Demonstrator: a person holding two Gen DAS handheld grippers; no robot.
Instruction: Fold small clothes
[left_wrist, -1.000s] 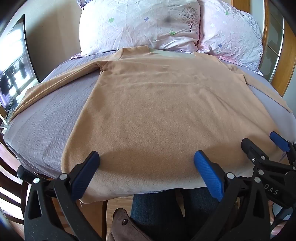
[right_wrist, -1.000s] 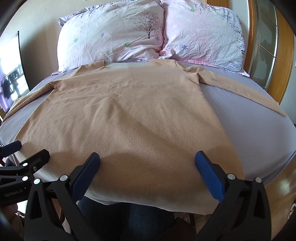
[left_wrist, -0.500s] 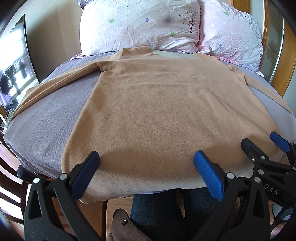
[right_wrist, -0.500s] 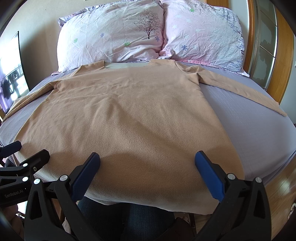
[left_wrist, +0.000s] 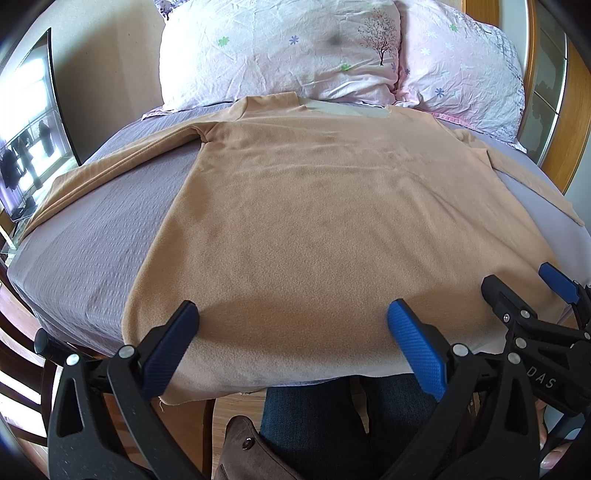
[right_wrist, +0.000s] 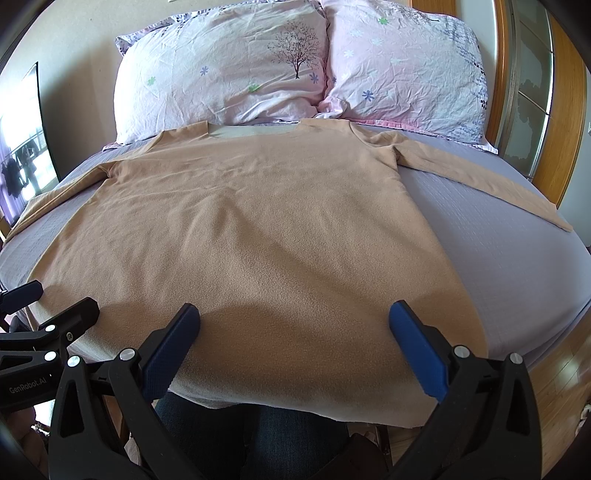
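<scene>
A tan long-sleeved shirt (left_wrist: 325, 206) lies flat on the bed, collar towards the pillows, both sleeves spread out sideways, its hem hanging over the near edge; it fills the right wrist view too (right_wrist: 251, 236). My left gripper (left_wrist: 291, 339) is open and empty, held just above the hem towards its left part. My right gripper (right_wrist: 295, 339) is open and empty above the hem towards its right part. Each gripper shows at the edge of the other's view: the right one (left_wrist: 532, 306) and the left one (right_wrist: 51, 314).
The bed has a lilac sheet (right_wrist: 509, 251). Two pink floral pillows (right_wrist: 229, 70) (right_wrist: 406, 70) lean at the head. A wooden headboard (right_wrist: 561, 110) stands at the right, a dark screen (left_wrist: 29, 122) at the left. The person's jeans-clad legs (left_wrist: 321, 417) are at the near edge.
</scene>
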